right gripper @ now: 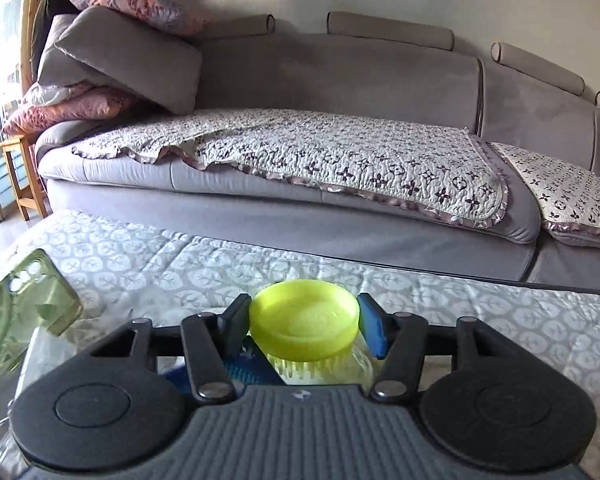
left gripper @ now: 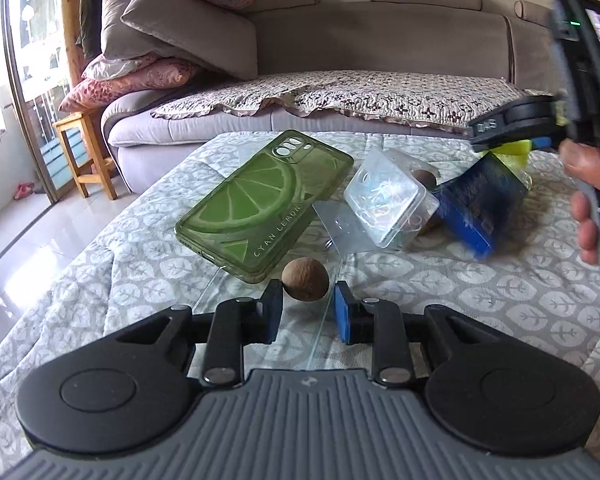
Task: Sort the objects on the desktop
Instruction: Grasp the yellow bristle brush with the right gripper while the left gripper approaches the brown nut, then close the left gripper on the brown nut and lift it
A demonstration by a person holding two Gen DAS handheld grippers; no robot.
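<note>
In the left wrist view my left gripper (left gripper: 308,306) is open, its jaws on either side of a small brown round nut (left gripper: 305,284) that lies on a clear glass sheet (left gripper: 260,344). Behind it a green lemon phone case (left gripper: 260,204) leans tilted, beside a clear plastic box (left gripper: 388,200) and a dark blue box (left gripper: 480,208). A second brown nut (left gripper: 424,178) shows behind the clear box. My right gripper (right gripper: 304,326) is shut on a yellow-green round brush (right gripper: 304,326), bristles down; it also shows in the left wrist view (left gripper: 512,148).
The table (left gripper: 500,300) wears a grey leaf-patterned quilted cloth. A grey sofa (right gripper: 340,208) with a patterned cover stands right behind it. A wooden stool (left gripper: 80,152) stands at the far left on the tiled floor.
</note>
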